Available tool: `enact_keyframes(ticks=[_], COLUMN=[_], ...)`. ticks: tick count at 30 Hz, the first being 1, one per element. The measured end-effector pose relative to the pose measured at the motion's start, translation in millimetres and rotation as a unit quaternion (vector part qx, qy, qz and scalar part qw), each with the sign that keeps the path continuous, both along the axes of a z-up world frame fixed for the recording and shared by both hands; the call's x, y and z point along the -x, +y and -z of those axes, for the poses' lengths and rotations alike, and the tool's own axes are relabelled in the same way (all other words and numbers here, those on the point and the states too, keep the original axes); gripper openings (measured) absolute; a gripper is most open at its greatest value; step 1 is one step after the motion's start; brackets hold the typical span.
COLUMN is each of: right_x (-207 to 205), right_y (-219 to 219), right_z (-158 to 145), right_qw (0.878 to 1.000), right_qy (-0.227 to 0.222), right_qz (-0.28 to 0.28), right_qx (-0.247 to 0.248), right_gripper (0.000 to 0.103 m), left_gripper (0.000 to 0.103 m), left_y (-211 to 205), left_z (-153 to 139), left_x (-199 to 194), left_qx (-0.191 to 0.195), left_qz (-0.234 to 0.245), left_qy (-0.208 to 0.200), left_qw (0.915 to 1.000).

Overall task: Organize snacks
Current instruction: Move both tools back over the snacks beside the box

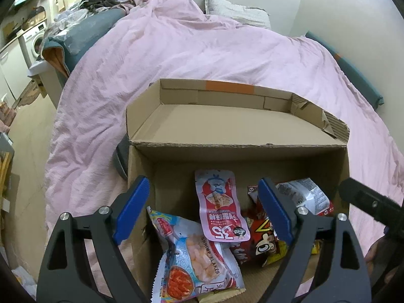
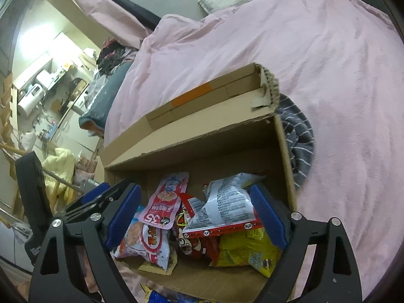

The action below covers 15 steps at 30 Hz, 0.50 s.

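Snacks [image 1: 219, 207] fill cardboard box [image 1: 237, 149]; both grippers' fingers [image 2: 123, 214] spread.

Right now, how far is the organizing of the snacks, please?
Several packets already lie inside the open brown cardboard box: a pink packet marked 35, a blue-white shrimp flakes bag, a red cartoon bag, a yellow bag and a silver-backed bag. Nothing is in hand: the left gripper and right gripper are open above them. More packets show below the box's front edge.
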State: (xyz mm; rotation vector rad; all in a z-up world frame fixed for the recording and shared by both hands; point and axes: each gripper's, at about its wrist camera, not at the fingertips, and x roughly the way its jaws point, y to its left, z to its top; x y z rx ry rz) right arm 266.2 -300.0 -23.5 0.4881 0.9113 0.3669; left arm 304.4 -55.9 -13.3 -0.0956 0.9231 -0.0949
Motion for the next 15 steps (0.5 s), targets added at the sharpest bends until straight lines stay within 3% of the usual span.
enact_keyframes(ticks=[5, 15], right_x=[12.4, 40.0], right_y=[-6.7, -2.4], right_z=[-7.6, -11.9], right_qw=[1.0, 1.0], right_qy=[-0.008, -0.005], right_qz=[0.007, -0.001], right_qx=[0.002, 0.021], right_gripper=[0.091, 0.091], left_gripper=[0.086, 0.086], left_y=[0.9, 3.8], left_z=[-5.6, -16.0], left_x=[7.7, 41.5], left_qx=[0.01, -0.008], left_qz=[0.002, 0.027], left_qy=[-0.001, -0.015], left_qw=[0.9999, 0.9995])
